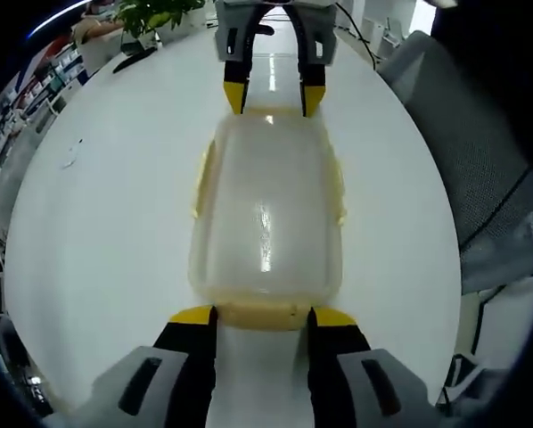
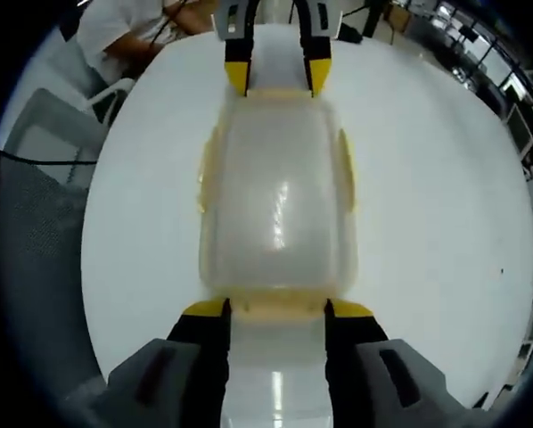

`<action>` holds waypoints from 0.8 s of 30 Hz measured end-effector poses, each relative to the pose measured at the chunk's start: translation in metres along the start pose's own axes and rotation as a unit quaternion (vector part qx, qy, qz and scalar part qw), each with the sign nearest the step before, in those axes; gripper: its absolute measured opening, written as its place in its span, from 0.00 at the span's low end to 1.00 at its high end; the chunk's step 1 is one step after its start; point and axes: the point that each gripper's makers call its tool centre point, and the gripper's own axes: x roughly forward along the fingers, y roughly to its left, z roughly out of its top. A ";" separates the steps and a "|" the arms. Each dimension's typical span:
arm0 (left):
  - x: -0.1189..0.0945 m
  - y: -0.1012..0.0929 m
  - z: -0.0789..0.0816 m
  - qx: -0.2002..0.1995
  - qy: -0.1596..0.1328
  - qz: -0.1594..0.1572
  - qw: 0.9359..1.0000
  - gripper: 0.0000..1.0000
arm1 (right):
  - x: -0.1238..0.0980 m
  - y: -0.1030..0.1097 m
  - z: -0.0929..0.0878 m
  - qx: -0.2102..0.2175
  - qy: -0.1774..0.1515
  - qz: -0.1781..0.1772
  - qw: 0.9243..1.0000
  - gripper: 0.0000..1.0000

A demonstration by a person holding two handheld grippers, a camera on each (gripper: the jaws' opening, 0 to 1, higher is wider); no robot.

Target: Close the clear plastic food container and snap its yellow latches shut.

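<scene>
In the left gripper view, the clear plastic food container (image 1: 266, 223) lies lengthwise on the white table (image 1: 115, 223), lid on, with the left gripper (image 1: 263, 316) at its near end: the jaws are spread, their yellow tips just at either side of the near yellow latch (image 1: 265, 314), gripping nothing. The right gripper (image 1: 274, 98) meets the far end in the same way, tips apart. Pale yellow side latches (image 1: 201, 178) run along both long edges (whether they are already snapped down is hard to tell). A grey mesh chair (image 1: 480, 178) stands beyond the table edge. In the right gripper view the same layout is mirrored: the container sits in the middle of the table, the right gripper's spread jaws flank the end latch (image 2: 275, 308) nearest it, and the left gripper reaches in from the top, also wide and empty. To do this step well, I judge both ends should be pressed evenly at once, keeping the box from sliding, each latch pushed flat against the wall until it seats.
</scene>
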 end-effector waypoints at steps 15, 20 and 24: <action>0.000 -0.007 -0.002 -0.008 0.004 -0.006 1.000 0.32 | -0.001 0.003 0.000 -0.010 -0.001 0.004 1.000 0.35; -0.001 -0.013 -0.002 -0.015 0.009 -0.011 1.000 0.32 | -0.003 0.007 0.000 -0.017 0.001 0.008 1.000 0.35; -0.005 -0.016 -0.001 -0.017 0.011 -0.010 1.000 0.32 | -0.006 0.008 0.001 -0.020 0.000 0.008 1.000 0.35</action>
